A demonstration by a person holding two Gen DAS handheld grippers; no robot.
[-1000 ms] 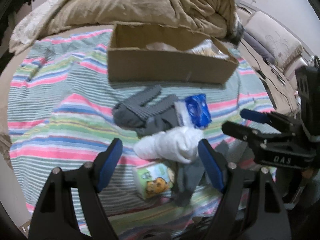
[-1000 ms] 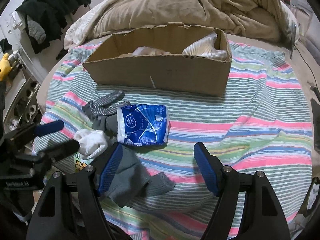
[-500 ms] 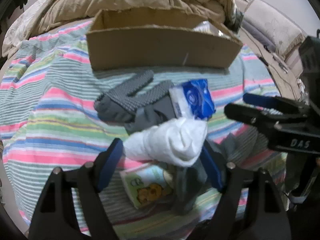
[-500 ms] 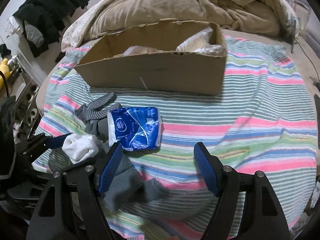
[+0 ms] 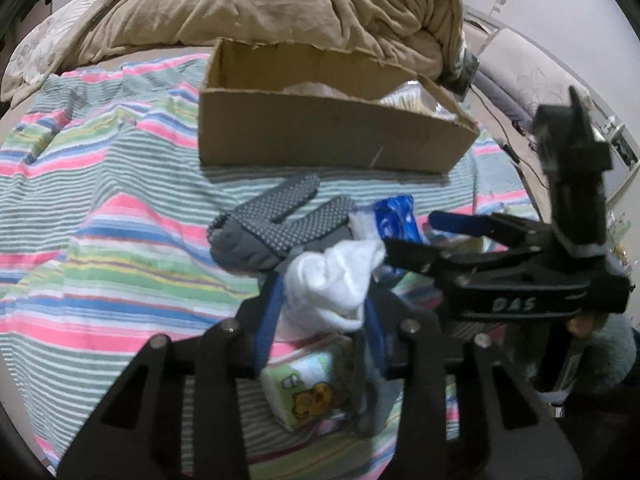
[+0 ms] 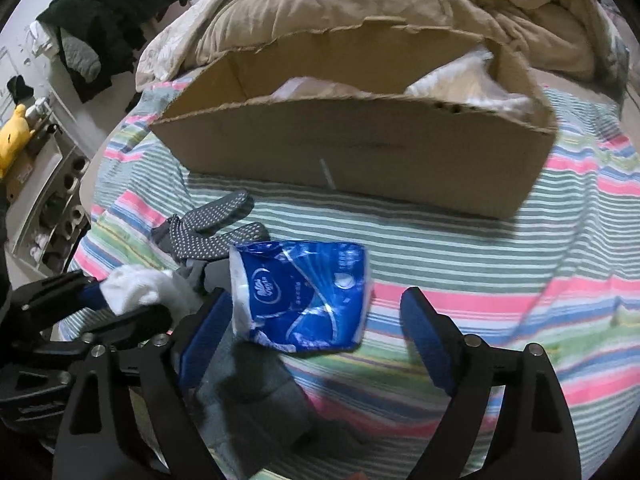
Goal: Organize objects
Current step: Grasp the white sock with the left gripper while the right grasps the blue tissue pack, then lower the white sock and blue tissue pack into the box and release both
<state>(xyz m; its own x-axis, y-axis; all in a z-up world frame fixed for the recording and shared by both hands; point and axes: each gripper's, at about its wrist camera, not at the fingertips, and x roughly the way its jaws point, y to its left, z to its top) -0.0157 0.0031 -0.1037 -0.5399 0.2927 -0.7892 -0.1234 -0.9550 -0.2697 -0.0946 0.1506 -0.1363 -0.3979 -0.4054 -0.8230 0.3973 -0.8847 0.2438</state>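
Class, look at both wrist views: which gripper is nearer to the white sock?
Left. The left gripper is shut on the white sock. The right gripper is open, off to the sock's right, over the blue tissue pack.

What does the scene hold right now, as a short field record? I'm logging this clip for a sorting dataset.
surface: striped sheet on a bed
left gripper: shut on the white sock
right gripper: open, the blue tissue pack between its fingers, not gripped
box: cardboard, open top, white items inside, behind the pile
loose items: dotted grey glove, grey sock, cartoon tissue pack
background: tan duvet behind the box
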